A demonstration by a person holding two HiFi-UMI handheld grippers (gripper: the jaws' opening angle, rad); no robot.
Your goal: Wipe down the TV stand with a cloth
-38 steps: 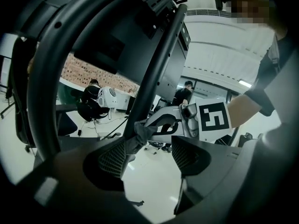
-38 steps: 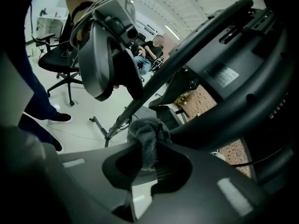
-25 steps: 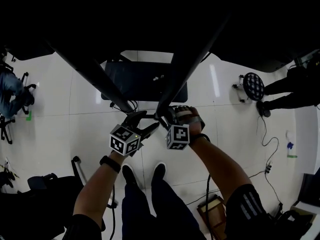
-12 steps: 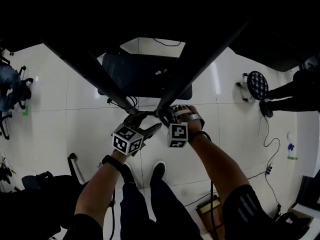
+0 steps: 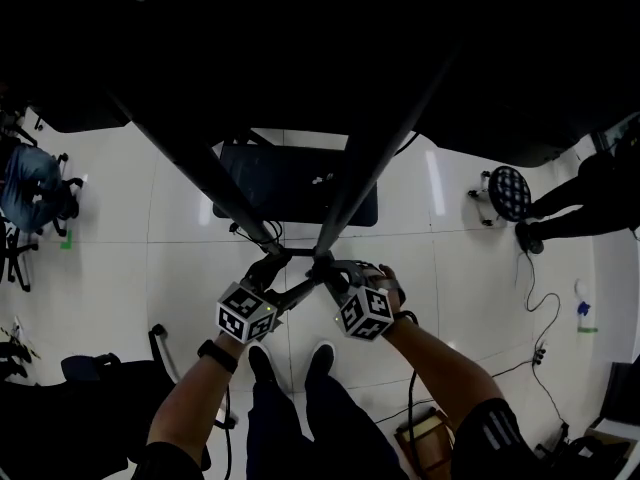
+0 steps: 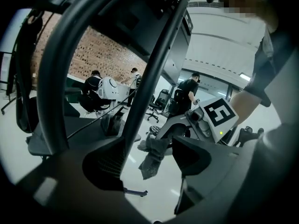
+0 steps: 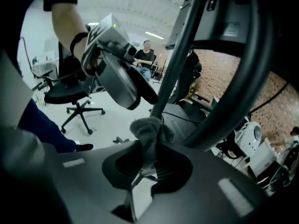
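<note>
**Student:** What are the large surfaces in the head view?

**Instructor:** A glossy floor (image 5: 180, 258) of white tiles. Above it is the TV stand (image 5: 215, 173), built of dark, smooth, round tubes. Two of these tubes converge in a V just in front of the person's feet. Its flat, dark, rectangular base plate (image 5: 300, 178) lies on the tiles farther off.

**Student:** And the two tools?

**Instructor:** Both sit at the point of the V, each carrying a white cube with black square markers. The left gripper (image 5: 278, 280) has its jaws wide apart and holds nothing. In the left gripper view a straight tube (image 6: 140, 87) runs down past one jaw, and the other tool shows through the gap. The right gripper (image 7: 147, 164) has its jaws closed on the cloth (image 7: 148, 130).

**Student:** Describe the cloth.

**Instructor:** It is grey, soft and nubbly. It is pinched to a narrow tail at the jaws and bunched into a rounded wad beyond them. The wad sits at the foot of a straight tube (image 7: 175, 62); whether the two actually touch cannot be told. In the left gripper view it hangs in a limp fold (image 6: 150, 157).

**Student:** What differs from half a second ago?

**Instructor:** The whole scene sits lower in the head view. Both tools remain at the junction of the tubes. The right cube (image 5: 362, 313) has turned, now showing a corner rather than a flat face.
</note>
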